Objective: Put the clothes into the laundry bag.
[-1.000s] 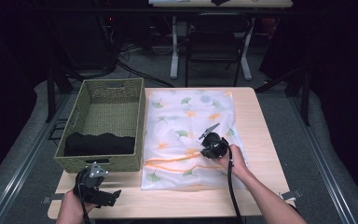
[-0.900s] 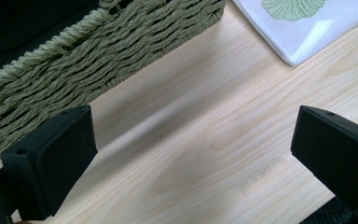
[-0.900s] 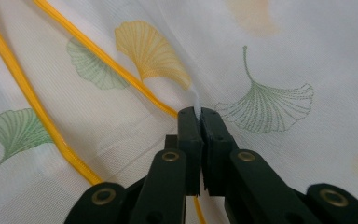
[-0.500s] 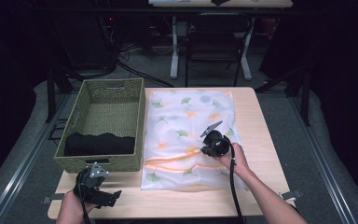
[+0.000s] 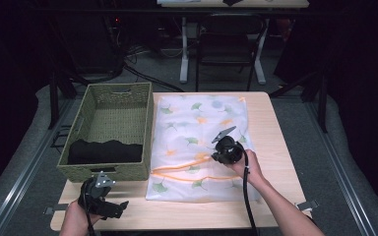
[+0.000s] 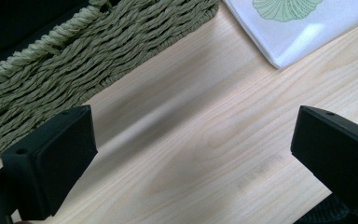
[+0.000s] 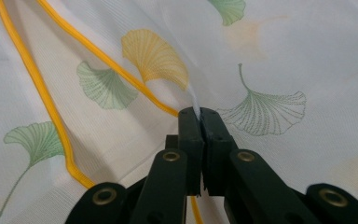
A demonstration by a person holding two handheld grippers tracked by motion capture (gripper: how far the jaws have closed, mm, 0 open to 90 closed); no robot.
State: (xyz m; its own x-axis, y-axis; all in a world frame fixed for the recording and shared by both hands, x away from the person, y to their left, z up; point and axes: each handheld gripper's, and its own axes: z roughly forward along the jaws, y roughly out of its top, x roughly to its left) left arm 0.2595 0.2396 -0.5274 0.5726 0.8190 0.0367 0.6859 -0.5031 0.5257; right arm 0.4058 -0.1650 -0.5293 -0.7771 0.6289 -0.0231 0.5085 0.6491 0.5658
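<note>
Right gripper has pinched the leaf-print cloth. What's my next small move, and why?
Probably lift the right gripper a little and draw the pinched fold of the cloth toward the basket. Its jaws are shut on a ridge of fabric beside the orange trim, while the left gripper hangs open over bare table near the cloth's corner, ready to help.

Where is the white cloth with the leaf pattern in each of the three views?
High view: the white cloth covers the table's middle, right of the basket.
Left gripper view: its corner at top right.
Right gripper view: cloth all around, pinched by the right gripper.
Shared landmark: green leaf prints.
</note>
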